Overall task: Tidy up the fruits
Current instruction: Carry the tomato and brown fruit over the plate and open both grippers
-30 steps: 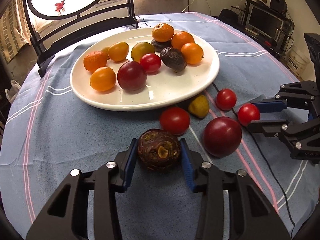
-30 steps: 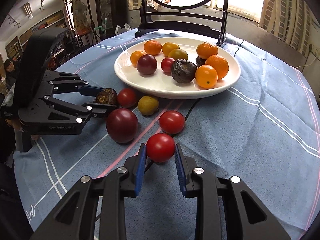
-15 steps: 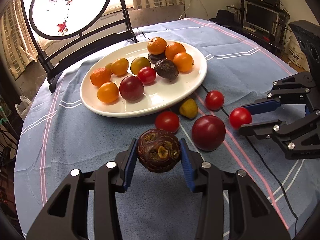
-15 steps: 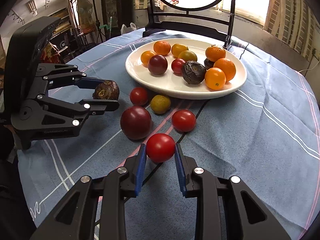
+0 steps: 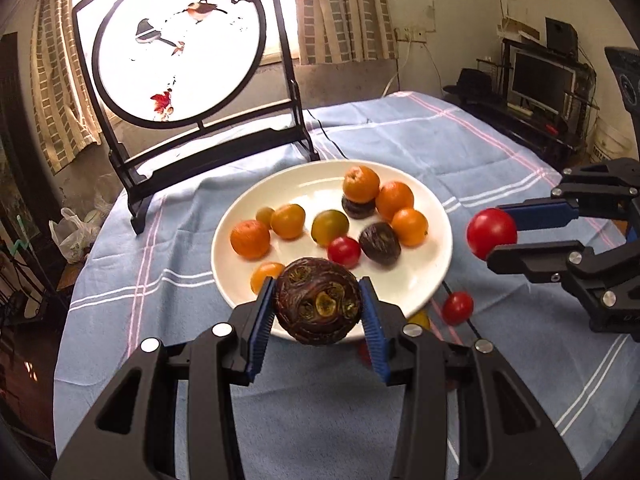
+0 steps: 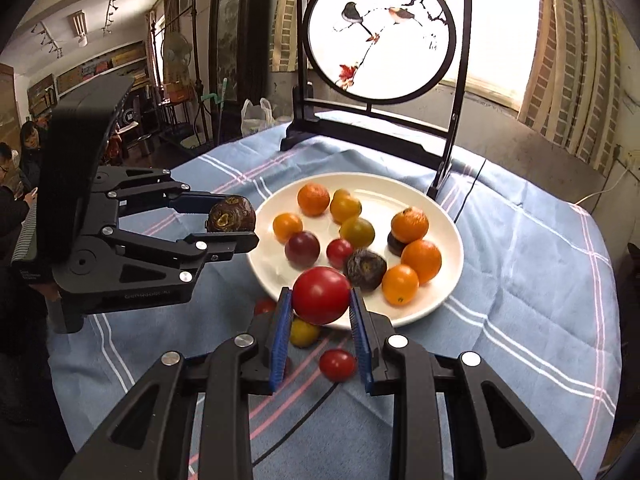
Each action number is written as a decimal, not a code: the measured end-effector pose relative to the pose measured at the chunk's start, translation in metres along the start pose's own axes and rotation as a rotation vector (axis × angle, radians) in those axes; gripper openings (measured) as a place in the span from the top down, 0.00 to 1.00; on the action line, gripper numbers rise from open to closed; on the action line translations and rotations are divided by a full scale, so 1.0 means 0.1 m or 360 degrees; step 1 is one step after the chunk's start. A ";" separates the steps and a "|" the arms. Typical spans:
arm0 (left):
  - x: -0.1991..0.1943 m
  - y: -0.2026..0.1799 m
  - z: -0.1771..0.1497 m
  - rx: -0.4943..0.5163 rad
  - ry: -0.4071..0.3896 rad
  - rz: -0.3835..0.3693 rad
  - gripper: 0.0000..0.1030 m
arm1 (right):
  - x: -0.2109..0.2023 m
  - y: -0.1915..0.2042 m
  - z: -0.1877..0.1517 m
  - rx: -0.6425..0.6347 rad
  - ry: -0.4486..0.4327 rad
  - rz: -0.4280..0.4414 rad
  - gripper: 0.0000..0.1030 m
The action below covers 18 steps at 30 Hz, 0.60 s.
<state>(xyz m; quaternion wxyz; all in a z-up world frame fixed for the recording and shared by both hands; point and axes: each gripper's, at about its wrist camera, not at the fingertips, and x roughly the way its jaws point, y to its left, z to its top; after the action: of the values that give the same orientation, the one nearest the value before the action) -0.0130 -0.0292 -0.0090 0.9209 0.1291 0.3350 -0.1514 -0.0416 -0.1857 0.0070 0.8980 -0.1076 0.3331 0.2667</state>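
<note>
While both grippers are held in the air with a fruit each, the task is judged to be well past its middle but not finished. Every place below is given relative to the white plate [image 6: 448, 222], which lies on the blue tablecloth [image 6: 540, 280].

On the plate a good number of fruits is already gathered: several oranges [image 6: 421, 255] toward its right side, a dark plum [image 6: 302, 247] near its left side, two wrinkled brown fruits, one of them [image 6: 365, 269] close to the near rim, a small red tomato [image 6: 339, 251] near the middle, and some yellow-orange ones behind.

Above the near rim of the plate, a wrinkled brown fruit [image 5: 317, 300] is pinched between the blue pads of the left gripper [image 5: 317, 322]. To the right of the plate in the left wrist view, a red tomato [image 5: 491, 233] is pinched in the right gripper [image 5: 505, 234], whose jaws are pressed nearly together on it. Neither fruit is laid down yet.

Off the plate, just before its near rim, at least three small fruits are seen on the cloth: a yellow one [image 6: 304, 333], a red tomato [image 6: 337, 365], and another red one [image 6: 265, 305] partly hidden. Whether more are hidden under the grippers cannot be told.

It is judged that the two held fruits must be placed, and then the small ones collected.
</note>
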 end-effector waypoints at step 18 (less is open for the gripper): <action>0.72 0.17 0.42 -0.0142 0.0031 0.0151 0.61 | 0.81 -0.45 0.60 0.0237 -0.0009 -0.0023 0.72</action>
<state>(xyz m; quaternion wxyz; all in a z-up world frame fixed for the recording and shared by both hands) 0.0697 -0.0416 -0.0230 0.9286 0.1052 0.3439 -0.0914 0.0667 -0.1682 -0.0001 0.9064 -0.0422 0.3487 0.2349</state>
